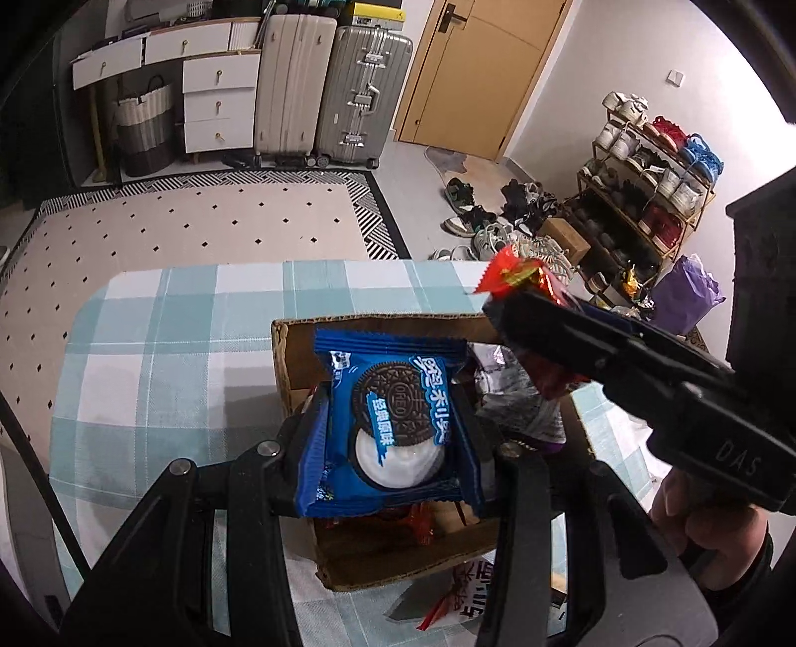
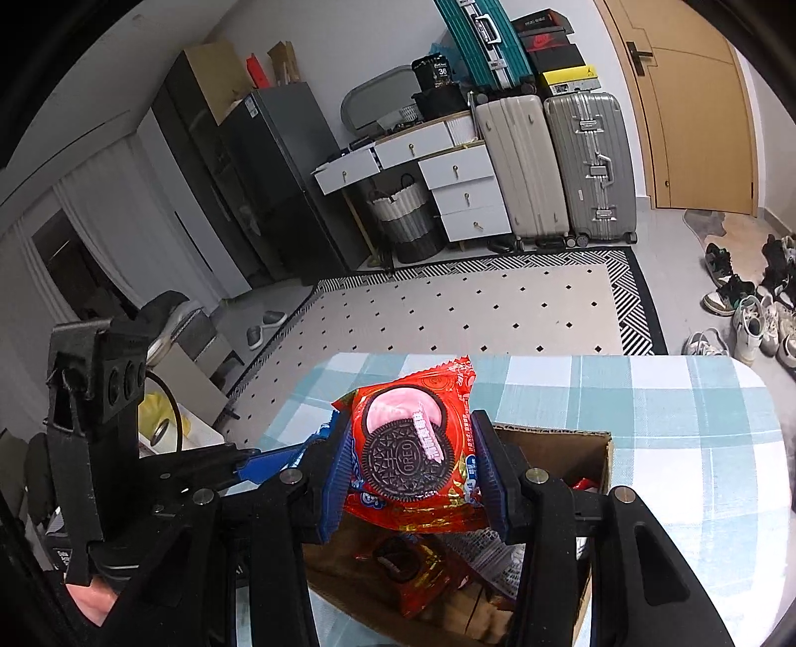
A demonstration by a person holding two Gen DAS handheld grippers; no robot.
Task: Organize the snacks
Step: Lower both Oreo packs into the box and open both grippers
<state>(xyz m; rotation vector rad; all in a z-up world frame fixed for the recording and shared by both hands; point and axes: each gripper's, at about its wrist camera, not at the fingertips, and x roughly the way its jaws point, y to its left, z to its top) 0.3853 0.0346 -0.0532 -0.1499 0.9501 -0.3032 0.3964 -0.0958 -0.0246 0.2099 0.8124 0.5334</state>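
Gripping a blue cookie packet (image 1: pixel 393 423), the left tool (image 1: pixel 393 438) hovers over the cardboard box (image 1: pixel 298 358) (right tool (image 2: pixel 413 468) pinches a red packet (image 2: pixel 413 448)).

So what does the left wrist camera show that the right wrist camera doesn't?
Only the left wrist view shows the wooden shoe rack and the purple bag. Only the right wrist view shows the dark grey fridge and the teal suitcase. Both show the blue Oreo packet, the red Oreo packet, the open cardboard box and the checked tablecloth.
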